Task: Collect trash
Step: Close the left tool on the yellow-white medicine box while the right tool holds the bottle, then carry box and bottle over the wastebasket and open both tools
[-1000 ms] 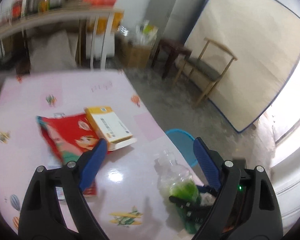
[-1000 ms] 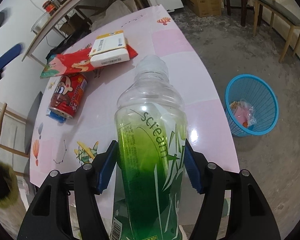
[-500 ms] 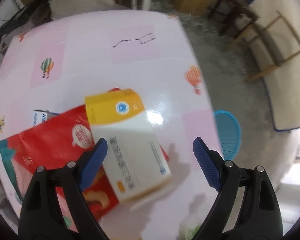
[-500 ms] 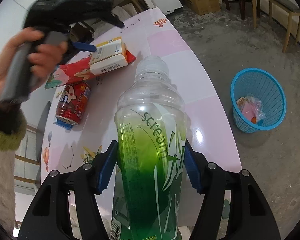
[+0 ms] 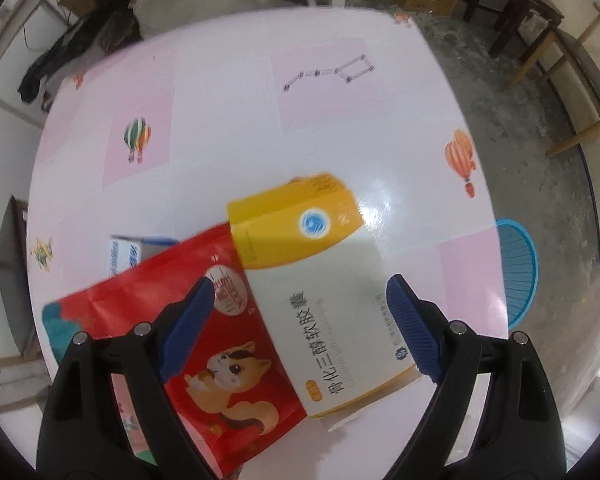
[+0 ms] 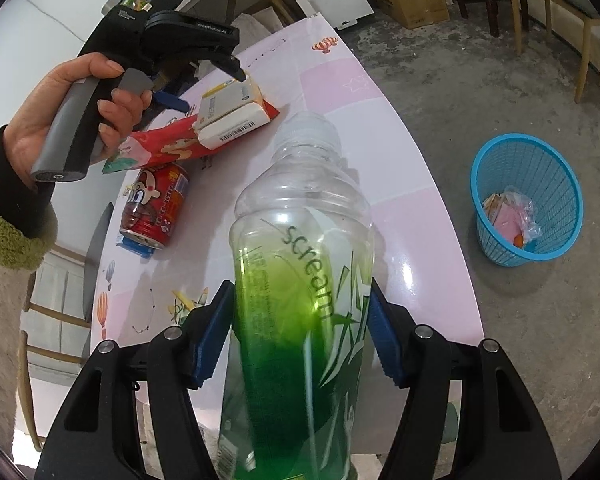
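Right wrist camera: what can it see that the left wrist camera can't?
Only the right wrist view shows the clear plastic bottle with green label clamped in the right gripper, the red drink can lying on its side, the trash inside the basket, and the person's hand holding the left gripper.

Only the left wrist view shows the left gripper open above the box, and the squirrel on the pouch.

Both show the yellow and white cardboard box on the red snack pouch, the pink table and the blue plastic basket.
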{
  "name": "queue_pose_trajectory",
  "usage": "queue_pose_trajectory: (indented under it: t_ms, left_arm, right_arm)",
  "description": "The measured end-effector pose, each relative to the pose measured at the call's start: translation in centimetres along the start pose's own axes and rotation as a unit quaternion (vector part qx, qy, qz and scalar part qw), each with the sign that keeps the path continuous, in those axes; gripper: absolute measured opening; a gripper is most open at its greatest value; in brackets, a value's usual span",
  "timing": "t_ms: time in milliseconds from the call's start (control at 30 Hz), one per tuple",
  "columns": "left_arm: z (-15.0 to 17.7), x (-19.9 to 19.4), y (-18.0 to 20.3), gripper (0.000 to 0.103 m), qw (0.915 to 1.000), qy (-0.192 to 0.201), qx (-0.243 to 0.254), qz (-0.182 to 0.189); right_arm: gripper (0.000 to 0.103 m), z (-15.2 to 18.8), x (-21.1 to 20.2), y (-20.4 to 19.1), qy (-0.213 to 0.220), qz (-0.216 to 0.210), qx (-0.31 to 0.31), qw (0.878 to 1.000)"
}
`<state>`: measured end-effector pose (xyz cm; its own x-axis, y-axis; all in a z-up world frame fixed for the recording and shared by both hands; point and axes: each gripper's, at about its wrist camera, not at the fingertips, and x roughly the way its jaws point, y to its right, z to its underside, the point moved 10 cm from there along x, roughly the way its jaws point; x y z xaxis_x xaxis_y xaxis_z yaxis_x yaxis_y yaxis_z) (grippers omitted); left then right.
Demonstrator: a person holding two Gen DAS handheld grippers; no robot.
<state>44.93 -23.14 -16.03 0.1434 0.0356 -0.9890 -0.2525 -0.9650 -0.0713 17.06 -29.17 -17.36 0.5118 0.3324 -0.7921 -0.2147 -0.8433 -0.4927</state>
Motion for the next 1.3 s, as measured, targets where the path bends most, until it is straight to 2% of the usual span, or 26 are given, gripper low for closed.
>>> queue_pose_trajectory:
  t_ms: [133,400,533,667,833,933,1167,1300]
  left_arm:
    - [-0.1,0.9,0.3,0.085,0.9997,-0.01,-0.013,0.019]
    - [0.5,1.3,1.1,0.085,0.9991,-0.025,-0.026,0.021]
    - [0.5,2.0,1.9,0.085,0.9996,-0.022,-0.019,0.004]
    - [0.6,1.6,2.4,0.076,0.9999,-0.013,-0.009,0.001]
    - [0.4,-1.0,2.3,0.076,0.9996,0.021,0.003,0.017]
    - [0.8,-3.1,2.5,0.075,0.9984,0.037,0.008,0.043]
    - [3.9,-8.3,2.8,0.075,0.9924,0.074,0.037,0.092]
    - [6.1,-11.3,3.1,0.075,0.9865,0.092,0.056,0.123]
  right_arm:
    - [0.062,0.0,0.0,0.1,0.003,-0.001,0.001,1.0]
    - [0.062,-0.1,0.0,0.0,0.003,-0.004,-0.002,1.0]
    - [0.062,-0.2,0.0,0.2,0.004,-0.009,-0.003,1.0]
    - [0.062,-0.3,-0.2,0.5,0.006,-0.009,-0.002,1.0]
    - [0.062,-0.5,-0.5,1.1,0.008,-0.026,0.012,1.0]
    - [0.061,-0.5,-0.9,1.4,0.011,-0.033,0.022,0.999]
    - [0.061,-0.3,-2.3,1.3,0.026,-0.074,0.037,0.996]
    - [0.061,-0.5,-4.3,1.4,0.05,-0.086,0.037,0.994]
